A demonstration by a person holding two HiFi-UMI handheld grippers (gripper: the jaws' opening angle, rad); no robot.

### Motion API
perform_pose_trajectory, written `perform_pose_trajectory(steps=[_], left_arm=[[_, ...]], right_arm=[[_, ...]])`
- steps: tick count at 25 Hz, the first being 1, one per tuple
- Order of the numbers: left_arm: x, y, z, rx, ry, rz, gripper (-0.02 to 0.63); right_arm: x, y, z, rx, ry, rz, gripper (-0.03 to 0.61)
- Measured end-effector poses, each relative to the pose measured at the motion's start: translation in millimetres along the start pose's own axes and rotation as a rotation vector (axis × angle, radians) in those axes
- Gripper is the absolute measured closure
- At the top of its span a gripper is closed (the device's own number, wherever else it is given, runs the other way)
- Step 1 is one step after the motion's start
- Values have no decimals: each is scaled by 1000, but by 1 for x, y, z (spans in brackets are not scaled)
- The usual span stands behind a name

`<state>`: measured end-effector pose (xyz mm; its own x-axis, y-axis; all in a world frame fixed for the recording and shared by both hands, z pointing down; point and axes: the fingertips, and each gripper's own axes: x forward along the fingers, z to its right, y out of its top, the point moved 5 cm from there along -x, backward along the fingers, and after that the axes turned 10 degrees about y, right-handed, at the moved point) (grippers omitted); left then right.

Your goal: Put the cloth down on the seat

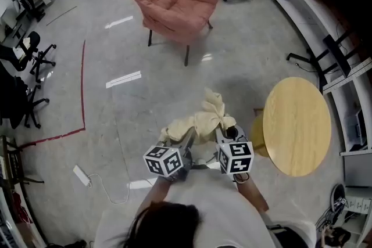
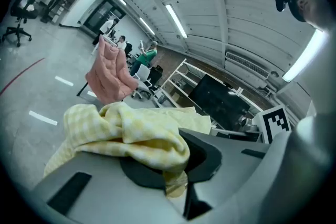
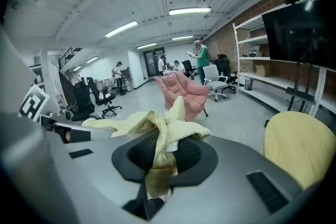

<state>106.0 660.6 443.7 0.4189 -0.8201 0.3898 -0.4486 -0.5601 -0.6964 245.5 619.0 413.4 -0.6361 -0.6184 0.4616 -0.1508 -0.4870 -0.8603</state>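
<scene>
As the person stood on a glossy grey floor (image 1: 116, 107), the left tongs (image 2: 176, 183) and right tongs (image 3: 157, 176) each clamped a pale yellow checked cloth (image 1: 200, 122) bunched between them. Well ahead of the tongs stood a pink cushioned chair (image 1: 174, 0); near their right, a round wooden tabletop (image 1: 296, 125).

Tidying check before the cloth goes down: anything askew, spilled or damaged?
Nothing spilled or damaged. A white power strip and cord lie loose on the floor at the person's left. The yellow cloth is bunched, pinched in the left gripper and right gripper.
</scene>
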Motion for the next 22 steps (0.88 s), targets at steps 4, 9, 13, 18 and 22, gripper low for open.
perform_pose_trajectory(steps=[4,9,13,18,22], left_arm=[[17,12,-10,24,25,-5,555],[36,38,-20,60,47,15,555],[51,56,-31,74,48,22,555],[63,82,-47,103,43,33,555],[71,99,-56,147,44,37,555]], right_arm=[[17,7,5,16,-34,3,502],[37,26,9,8,-67,27,501],[56,40,11,-15,-91,34,501],[79,56,8,-39,-114,43,501],[95,66,5,-51,-138,58,502]])
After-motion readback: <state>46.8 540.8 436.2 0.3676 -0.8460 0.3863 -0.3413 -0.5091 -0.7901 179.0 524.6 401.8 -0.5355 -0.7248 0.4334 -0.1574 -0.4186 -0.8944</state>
